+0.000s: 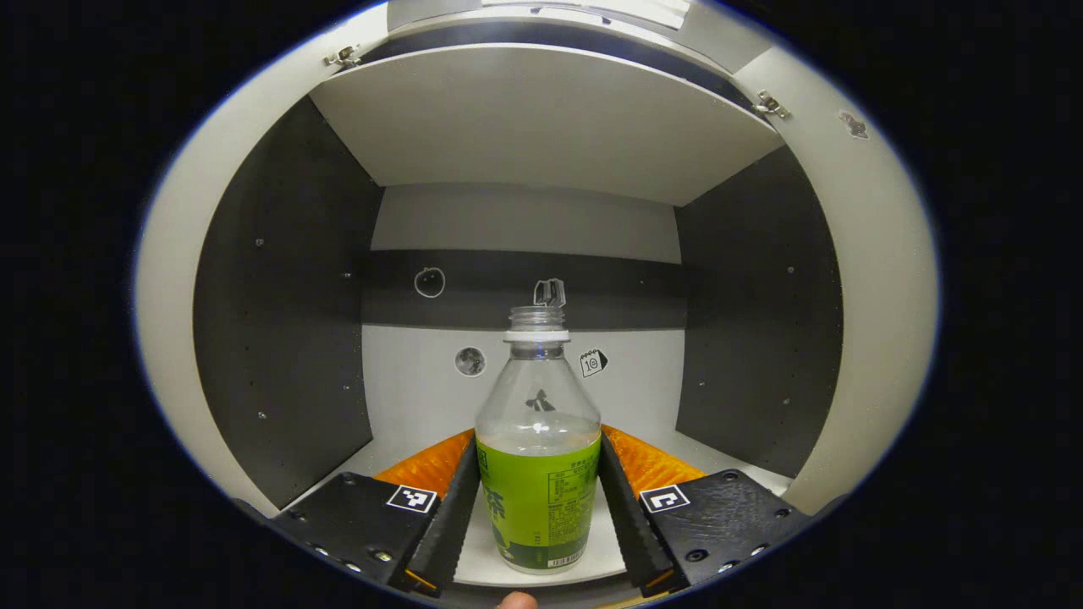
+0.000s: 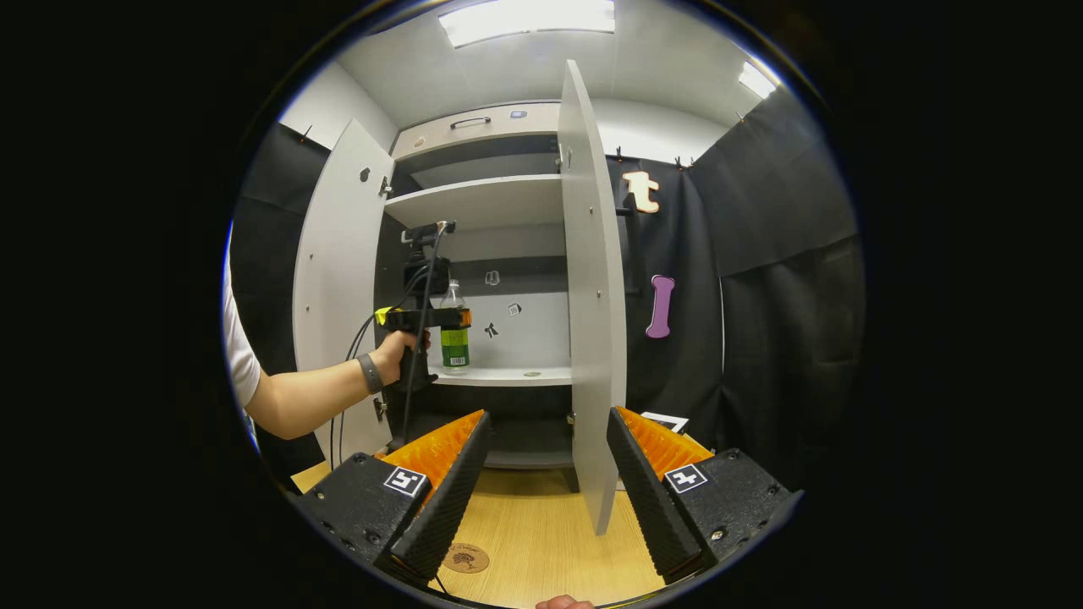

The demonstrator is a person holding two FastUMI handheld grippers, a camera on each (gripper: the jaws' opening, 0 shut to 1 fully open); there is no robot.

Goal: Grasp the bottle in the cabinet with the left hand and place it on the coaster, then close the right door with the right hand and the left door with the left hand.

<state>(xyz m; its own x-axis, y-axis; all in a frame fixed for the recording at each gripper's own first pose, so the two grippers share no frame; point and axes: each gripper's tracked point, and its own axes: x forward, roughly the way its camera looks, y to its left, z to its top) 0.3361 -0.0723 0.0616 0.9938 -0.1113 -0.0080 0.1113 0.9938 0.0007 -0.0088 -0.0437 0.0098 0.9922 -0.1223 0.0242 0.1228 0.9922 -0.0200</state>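
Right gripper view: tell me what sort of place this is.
Likely a staged recording booth, not a real kitchen: black cloth hangs as walls around a lone cabinet with both doors open, standing on a wooden tabletop, under ceiling light panels.

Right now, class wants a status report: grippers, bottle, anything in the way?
Left gripper inside cabinet, fingers flanking bottle, contact unclear. Right gripper open, idle over table. Bottle upright on shelf, uncapped. Both doors open; coaster clear.
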